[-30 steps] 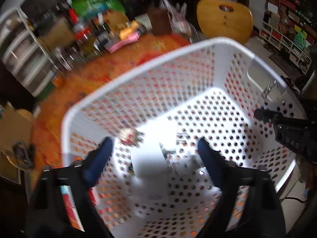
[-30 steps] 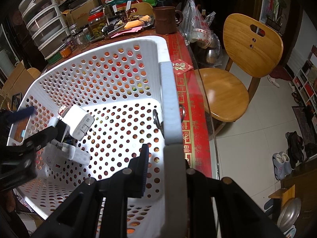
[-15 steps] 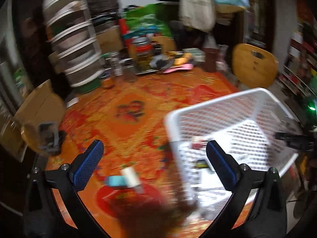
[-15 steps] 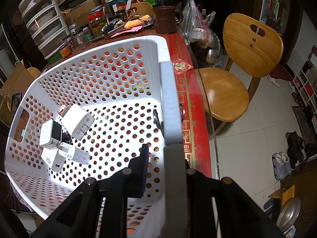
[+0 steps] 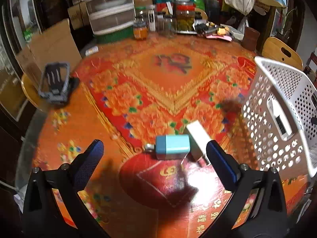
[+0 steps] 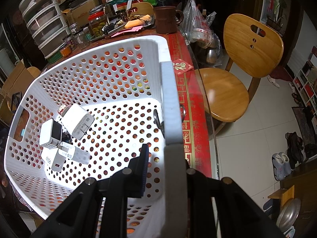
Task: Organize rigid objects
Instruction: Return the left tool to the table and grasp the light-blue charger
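Note:
A white perforated basket [image 6: 111, 63] stands on the table and shows at the right in the left wrist view [image 5: 277, 99]. Several white chargers [image 6: 78, 121] lie on its floor. My right gripper [image 6: 168, 170] is shut on the basket's rim. My left gripper [image 5: 154, 154] is open and empty above the table. A teal charger [image 5: 172, 146] and a white charger [image 5: 198, 138] lie side by side on the tablecloth between its fingertips.
A grey phone stand [image 5: 54, 83] sits at the table's left edge. Jars, a drawer unit [image 5: 109, 10] and clutter line the far side. A brown mug [image 6: 165, 19] stands behind the basket. A wooden chair [image 6: 237, 75] stands to the right of the table.
My left gripper has come out of the basket and swung left, down over the teal and white chargers on the tablecloth. One more white charger lies in the basket. The right gripper has not moved.

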A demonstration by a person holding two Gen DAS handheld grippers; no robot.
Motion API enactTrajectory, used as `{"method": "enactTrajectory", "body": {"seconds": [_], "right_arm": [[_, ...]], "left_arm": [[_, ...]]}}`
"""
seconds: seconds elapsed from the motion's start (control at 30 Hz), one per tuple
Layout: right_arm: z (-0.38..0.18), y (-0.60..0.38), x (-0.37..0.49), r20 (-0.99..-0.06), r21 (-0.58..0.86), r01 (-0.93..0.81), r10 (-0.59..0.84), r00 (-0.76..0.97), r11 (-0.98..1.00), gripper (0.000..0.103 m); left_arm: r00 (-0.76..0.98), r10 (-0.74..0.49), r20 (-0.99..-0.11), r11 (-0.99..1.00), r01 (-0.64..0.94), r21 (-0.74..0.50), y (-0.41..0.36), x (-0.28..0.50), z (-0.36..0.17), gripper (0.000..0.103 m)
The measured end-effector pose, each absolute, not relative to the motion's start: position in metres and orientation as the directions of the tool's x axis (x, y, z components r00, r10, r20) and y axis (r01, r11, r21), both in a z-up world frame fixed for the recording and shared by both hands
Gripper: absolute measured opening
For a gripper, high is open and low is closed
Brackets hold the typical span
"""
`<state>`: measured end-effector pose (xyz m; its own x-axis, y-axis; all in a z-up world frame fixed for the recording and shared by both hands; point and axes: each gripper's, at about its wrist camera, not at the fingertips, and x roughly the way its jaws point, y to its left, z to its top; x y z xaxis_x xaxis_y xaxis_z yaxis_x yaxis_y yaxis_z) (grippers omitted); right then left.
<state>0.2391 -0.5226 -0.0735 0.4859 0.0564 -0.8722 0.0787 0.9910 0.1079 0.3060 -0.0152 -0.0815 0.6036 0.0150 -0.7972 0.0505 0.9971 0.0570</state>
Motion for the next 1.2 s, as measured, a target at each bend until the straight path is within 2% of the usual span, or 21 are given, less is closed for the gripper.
{"method": "enactTrajectory", "body": {"seconds": [0.4, 0.67, 0.87, 0.9, 0.93, 1.2], "right_arm": [[-0.074, -0.522, 0.238, -0.873, 0.107, 0.078, 0.056, 0.485, 0.991, 0.019], [-0.074, -0.522, 0.239, -0.873, 0.107, 0.076, 0.057, 0.485, 0.991, 0.019], [-0.074, -0.522, 0.238, -0.873, 0.107, 0.077, 0.056, 0.485, 0.991, 0.019], [-0.075, -0.522, 0.238, -0.873, 0.106, 0.077, 0.056, 0.485, 0.991, 0.019], [-0.074, -0.522, 0.238, -0.873, 0.107, 0.077, 0.056, 0.485, 0.991, 0.019], [-0.075, -0.521, 0.238, -0.873, 0.107, 0.076, 0.056, 0.485, 0.991, 0.019]], "left_arm": [[0.554, 0.017, -0.833, 0.997, 0.055, 0.057, -0.022, 0.328, -0.132, 0.102], [0.531, 0.004, -0.847, 0.999, 0.040, 0.030, -0.021, 0.345, -0.147, 0.100], [0.534, -0.009, -0.845, 0.999, 0.044, 0.017, -0.026, 0.348, -0.149, 0.083], [0.534, -0.012, -0.846, 0.999, 0.045, 0.014, -0.026, 0.348, -0.149, 0.074], [0.534, -0.014, -0.845, 0.999, 0.043, 0.011, -0.026, 0.347, -0.149, 0.060], [0.568, 0.068, -0.820, 0.998, -0.040, 0.056, -0.002, 0.339, -0.144, 0.060]]}}
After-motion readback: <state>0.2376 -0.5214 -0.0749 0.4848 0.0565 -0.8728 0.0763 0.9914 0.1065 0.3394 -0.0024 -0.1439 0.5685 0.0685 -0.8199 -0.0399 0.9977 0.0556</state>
